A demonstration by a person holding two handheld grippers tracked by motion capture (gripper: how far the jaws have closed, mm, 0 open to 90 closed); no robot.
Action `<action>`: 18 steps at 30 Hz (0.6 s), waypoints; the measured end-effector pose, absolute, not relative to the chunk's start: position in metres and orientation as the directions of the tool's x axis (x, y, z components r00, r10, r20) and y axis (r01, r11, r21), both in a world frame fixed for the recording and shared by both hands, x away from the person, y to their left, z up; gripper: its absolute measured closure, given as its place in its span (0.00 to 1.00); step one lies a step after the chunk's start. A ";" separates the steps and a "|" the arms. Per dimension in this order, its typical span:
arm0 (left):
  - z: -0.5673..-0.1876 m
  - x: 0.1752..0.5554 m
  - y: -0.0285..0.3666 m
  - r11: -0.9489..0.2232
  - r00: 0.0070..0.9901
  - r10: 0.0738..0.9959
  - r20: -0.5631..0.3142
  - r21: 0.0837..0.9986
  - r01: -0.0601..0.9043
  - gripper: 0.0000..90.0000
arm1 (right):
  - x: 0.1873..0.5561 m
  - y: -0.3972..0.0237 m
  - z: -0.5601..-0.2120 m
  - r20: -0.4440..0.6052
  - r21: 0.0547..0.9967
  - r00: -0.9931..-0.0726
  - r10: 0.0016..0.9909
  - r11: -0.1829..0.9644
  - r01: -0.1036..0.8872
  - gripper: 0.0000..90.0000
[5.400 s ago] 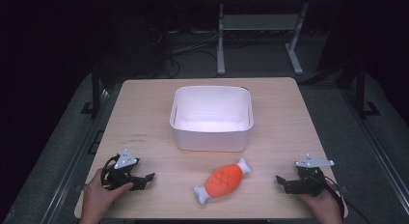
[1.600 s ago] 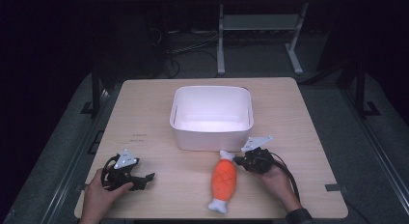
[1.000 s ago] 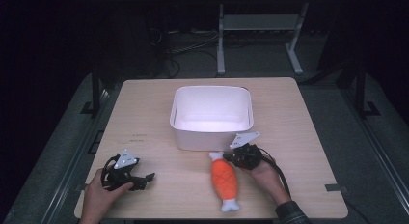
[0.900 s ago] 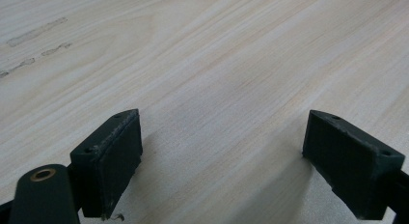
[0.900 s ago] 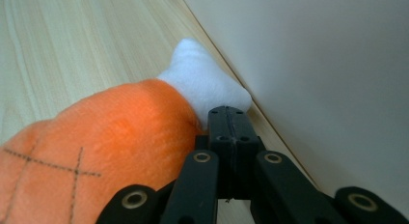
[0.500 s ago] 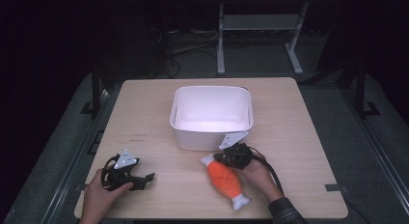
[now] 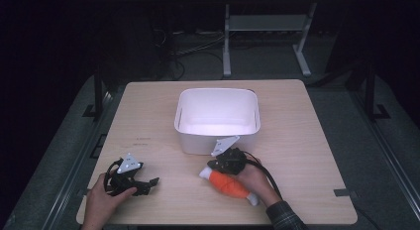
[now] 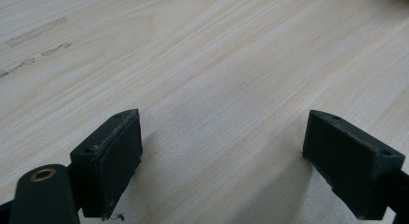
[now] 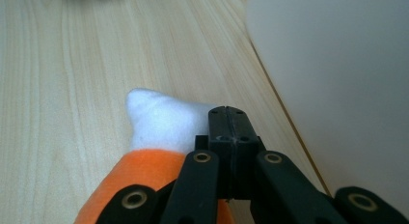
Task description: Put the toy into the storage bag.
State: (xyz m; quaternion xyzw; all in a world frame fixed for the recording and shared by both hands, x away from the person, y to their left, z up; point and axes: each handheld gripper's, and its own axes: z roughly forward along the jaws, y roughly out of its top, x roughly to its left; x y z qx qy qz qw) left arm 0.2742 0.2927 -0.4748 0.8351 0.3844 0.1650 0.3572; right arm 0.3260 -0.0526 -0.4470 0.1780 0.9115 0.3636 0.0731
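Note:
An orange plush toy with white ends (image 7: 229, 185) lies on the wooden table (image 7: 307, 141) just in front of the white bin (image 7: 198, 141). My right gripper (image 7: 212, 166) sits over the toy's upper white end, between toy and bin. In the right gripper view its jaws are pressed together at the edge of the white end (image 9: 159, 120), my right gripper (image 9: 227, 114) lying on the orange body, the bin wall (image 9: 337, 64) close on the right. My left gripper (image 7: 151, 182) rests on the table at the front left, held by a hand. In the left gripper view my left gripper (image 8: 222, 151) stands open over bare wood.
The bin looks empty inside and stands at the table's middle. A hand and sleeve (image 7: 277, 210) reach in from the bottom edge behind the right gripper. Beyond the table is a dark floor with cables and a metal stand (image 7: 262, 27).
My right gripper came in from the front right, shut at the toy's end and moved left. The toy swung round with it. The left gripper stayed put.

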 end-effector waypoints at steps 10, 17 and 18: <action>-0.475 0.274 0.293 -0.452 0.652 0.758 0.003 0.723 0.523 0.15 | 0.323 -0.068 -0.434 0.012 0.706 -0.915 0.404 0.644 0.294 0.99; -0.475 0.274 0.293 -0.452 0.651 0.759 0.003 0.722 0.524 0.15 | 0.315 -0.091 -0.425 0.021 0.716 -0.898 0.439 0.620 0.320 0.97; -0.475 0.274 0.293 -0.452 0.651 0.759 0.003 0.722 0.524 0.15 | 0.315 -0.091 -0.425 0.021 0.716 -0.898 0.439 0.620 0.320 0.97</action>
